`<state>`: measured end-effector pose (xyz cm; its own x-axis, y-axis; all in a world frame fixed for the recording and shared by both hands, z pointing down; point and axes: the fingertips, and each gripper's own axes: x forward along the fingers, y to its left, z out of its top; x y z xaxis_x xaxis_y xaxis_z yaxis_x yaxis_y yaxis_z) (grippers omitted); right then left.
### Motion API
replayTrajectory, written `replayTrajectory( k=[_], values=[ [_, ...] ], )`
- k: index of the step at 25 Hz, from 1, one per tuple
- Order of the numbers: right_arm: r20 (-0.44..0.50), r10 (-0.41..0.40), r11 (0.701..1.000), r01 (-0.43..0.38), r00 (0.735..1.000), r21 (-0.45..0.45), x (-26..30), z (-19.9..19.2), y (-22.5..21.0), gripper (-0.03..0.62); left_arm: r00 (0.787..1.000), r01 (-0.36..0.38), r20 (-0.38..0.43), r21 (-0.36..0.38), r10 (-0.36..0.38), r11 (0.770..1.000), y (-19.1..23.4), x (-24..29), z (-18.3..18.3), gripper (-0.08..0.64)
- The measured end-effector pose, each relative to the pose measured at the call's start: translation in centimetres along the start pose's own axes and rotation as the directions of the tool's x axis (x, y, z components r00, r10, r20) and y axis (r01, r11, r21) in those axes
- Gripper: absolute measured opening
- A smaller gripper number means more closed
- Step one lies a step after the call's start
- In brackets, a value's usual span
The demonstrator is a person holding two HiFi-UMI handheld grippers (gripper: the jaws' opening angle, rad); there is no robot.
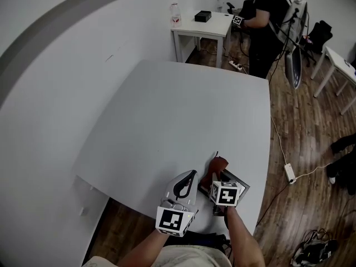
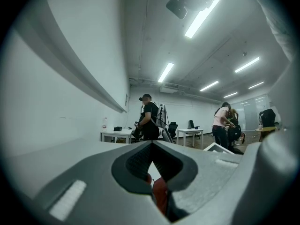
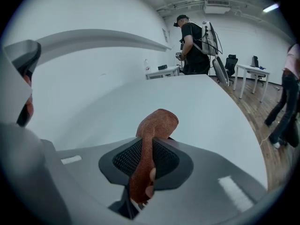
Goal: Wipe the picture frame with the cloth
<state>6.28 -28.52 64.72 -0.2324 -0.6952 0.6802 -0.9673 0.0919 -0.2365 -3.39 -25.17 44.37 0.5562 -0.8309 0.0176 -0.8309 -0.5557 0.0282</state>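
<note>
The right gripper [image 1: 216, 177] has its jaws clamped on the brown cloth [image 1: 218, 164]. In the right gripper view the textured pads press against both sides of a folded strip of the cloth [image 3: 154, 130]. The rounded end of that strip stands up past the jaw tips of the right gripper [image 3: 151, 145], and the rest hangs down between the jaws. The left gripper [image 1: 191, 175] sits just beside it, to its left, above the near edge of the white table [image 1: 183, 110]. In the left gripper view the jaws of the left gripper [image 2: 151, 145] are drawn together so that the tips meet, with nothing pinched there. Behind the tips is a diamond-shaped gap between the pads, and a reddish patch shows through it that cannot be identified. The picture frame [image 1: 240, 183] lies near the table's front right corner, just beside and partly under the right gripper. Its dark edge shows past that gripper's marker cube [image 1: 226, 194]. One corner of the frame [image 2: 218, 147] also shows to the right of the left jaws. Whether the cloth touches the frame cannot be told. Across the room, a person in black [image 1: 267, 15] stands by a small white table [image 1: 203, 26].
</note>
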Motion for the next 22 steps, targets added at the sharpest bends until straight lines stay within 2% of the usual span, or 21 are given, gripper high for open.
replayTrajectory(
  k=[6, 9, 22],
  values=[
    [-0.048, -0.037, 0.999, 0.039, 0.998, 0.037, 1.1, -0.8, -1.2, 0.091, 0.999, -0.001, -0.035, -0.008, 0.001, 1.0, -0.1, -0.4, 0.0, 0.001],
    [-0.055, -0.052, 0.998, 0.054, 0.997, 0.038, 0.9, -0.9, -1.6, 0.091, 1.0, -0.002, -0.006, -0.001, 0.002, 1.0, 0.0, -0.4, 0.2, 0.001],
    [-0.075, -0.164, 0.982, 0.17, 0.984, 0.087, -3.7, -3.6, -7.7, 0.091, 0.999, 0.05, -0.012, -0.006, -0.05, 0.999, -1.8, 0.2, -0.1, 0.001]
  ],
)
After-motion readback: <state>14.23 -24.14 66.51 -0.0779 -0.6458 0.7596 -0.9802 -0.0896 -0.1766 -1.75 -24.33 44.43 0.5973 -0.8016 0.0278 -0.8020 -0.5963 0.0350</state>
